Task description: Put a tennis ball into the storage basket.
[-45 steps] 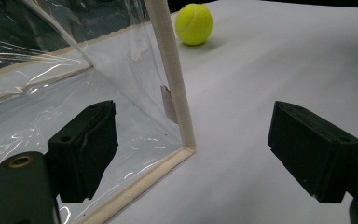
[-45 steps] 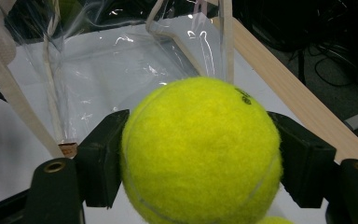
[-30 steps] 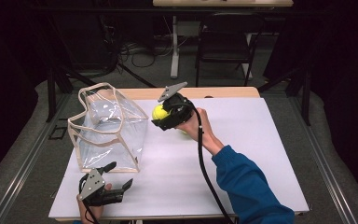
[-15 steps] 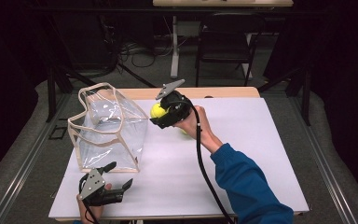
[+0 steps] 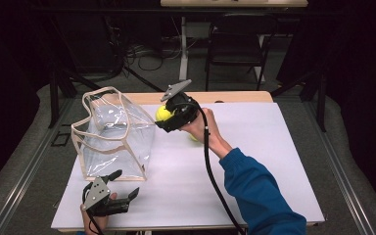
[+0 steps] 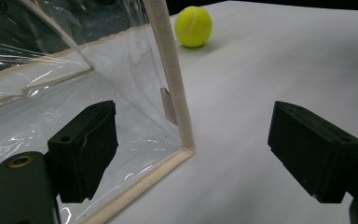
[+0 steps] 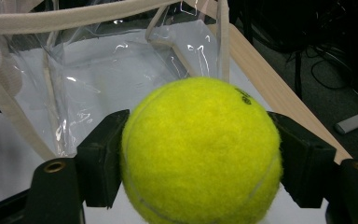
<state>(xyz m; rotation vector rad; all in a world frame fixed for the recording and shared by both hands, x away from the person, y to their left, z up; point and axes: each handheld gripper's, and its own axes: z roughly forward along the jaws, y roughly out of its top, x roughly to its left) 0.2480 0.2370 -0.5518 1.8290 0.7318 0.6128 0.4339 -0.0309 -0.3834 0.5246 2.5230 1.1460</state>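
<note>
No legible text found, a small dark printed mark seen on the tennis ball, too blurred to be read

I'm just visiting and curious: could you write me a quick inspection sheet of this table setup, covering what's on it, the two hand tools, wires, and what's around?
Surface: white table top, bare wood strip along its far edge.
Job's things: clear bag with cream trim standing open; held tennis ball; second tennis ball lying on the table.
Clutter: nothing seen.
Grippers: right gripper shut on the held tennis ball beside the bag; left gripper open, near the bag's front corner.
Cables: black cable trailing from the right gripper.
Surroundings: dark chair, floor wires.
</note>
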